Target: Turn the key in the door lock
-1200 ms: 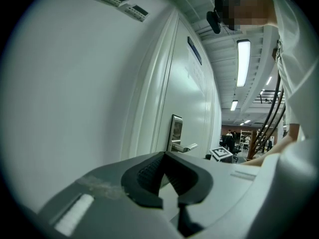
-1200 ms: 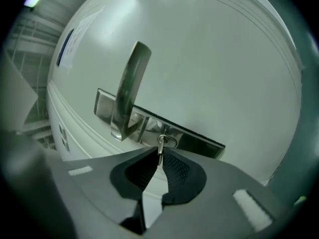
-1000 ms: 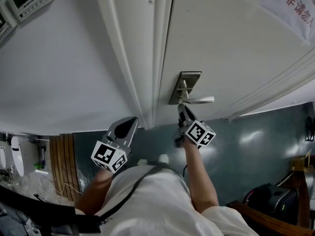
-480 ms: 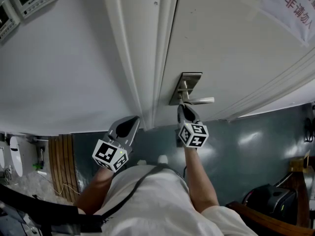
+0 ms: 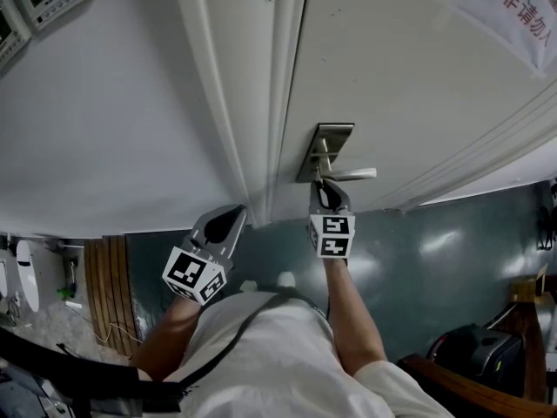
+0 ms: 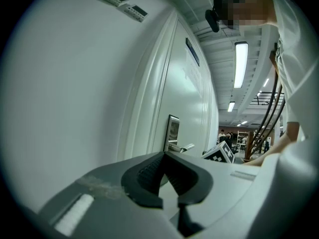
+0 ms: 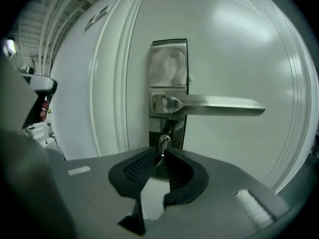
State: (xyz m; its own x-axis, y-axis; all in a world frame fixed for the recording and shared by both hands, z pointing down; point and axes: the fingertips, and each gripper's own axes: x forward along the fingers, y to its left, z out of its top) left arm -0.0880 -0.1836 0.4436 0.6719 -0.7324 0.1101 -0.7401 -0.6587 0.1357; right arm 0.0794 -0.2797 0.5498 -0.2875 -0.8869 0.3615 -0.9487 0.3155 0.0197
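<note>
Head view, right tongs: right tongs [image 5: 322, 186] sit right up at the tall silver metal lock plate [image 5: 326, 146] on the white panelled door [image 5: 409, 85], tips just under the straight silver lever handle [image 5: 352, 173].
Head view, left tongs: left tongs [image 5: 230, 219] hang by the white door frame [image 5: 252, 129], well off to the left of the lock, doing nothing.
Left gripper view: left tongs [image 6: 164, 154] are pinched together and empty, with the lock plate [image 6: 173, 131] ahead and to the right.
Right gripper view, tongs: right tongs [image 7: 160, 152] have just been easing apart. The gap is narrow, and the small silver metal key [image 7: 163, 144] sits between the very tips, looking loose rather than clamped.
Right gripper view, risk: honestly the sketchy bit is that slack hold. If the turn isn't finished, the tips could skate off the thin key head. A crooked pull back could also drag the key out.
Right gripper view, key axis: looks like its long axis runs straight away from the tongs. The tip is buried in the keyhole below the lever [image 7: 214, 105], and the head points back at the tips.
</note>
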